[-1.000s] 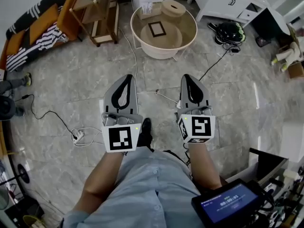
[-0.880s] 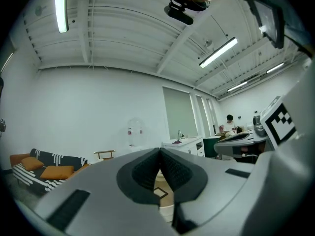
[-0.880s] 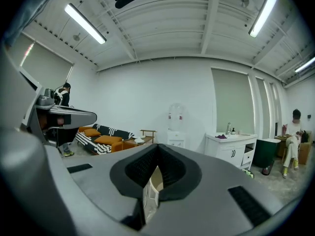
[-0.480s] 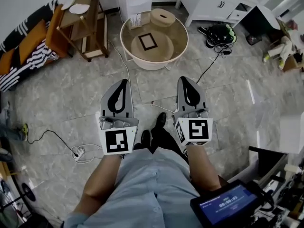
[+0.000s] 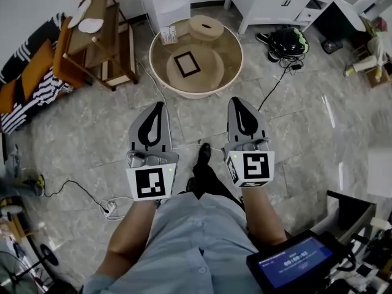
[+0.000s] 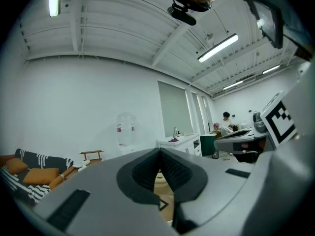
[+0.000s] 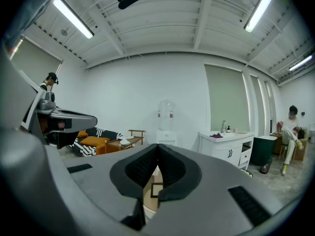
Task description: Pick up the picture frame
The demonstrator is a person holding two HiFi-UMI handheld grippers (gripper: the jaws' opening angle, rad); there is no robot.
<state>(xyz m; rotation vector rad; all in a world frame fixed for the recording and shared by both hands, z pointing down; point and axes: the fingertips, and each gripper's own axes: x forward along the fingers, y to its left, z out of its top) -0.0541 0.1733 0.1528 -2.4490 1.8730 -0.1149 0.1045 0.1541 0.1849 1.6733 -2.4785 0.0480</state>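
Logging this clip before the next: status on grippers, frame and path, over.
Left gripper and right gripper both shut, empty. Picture frame flat on round table ahead, untouched. White cable across floor between.

Black picture frame (image 5: 187, 64), beige round tub (image 5: 179, 91), sofa (image 5: 37, 72) — orange, black-white stripes

The picture frame (image 7: 155, 190) is mostly hidden behind the right gripper (image 7: 157, 147); the left edge cuts the striped sofa (image 5: 33, 81).
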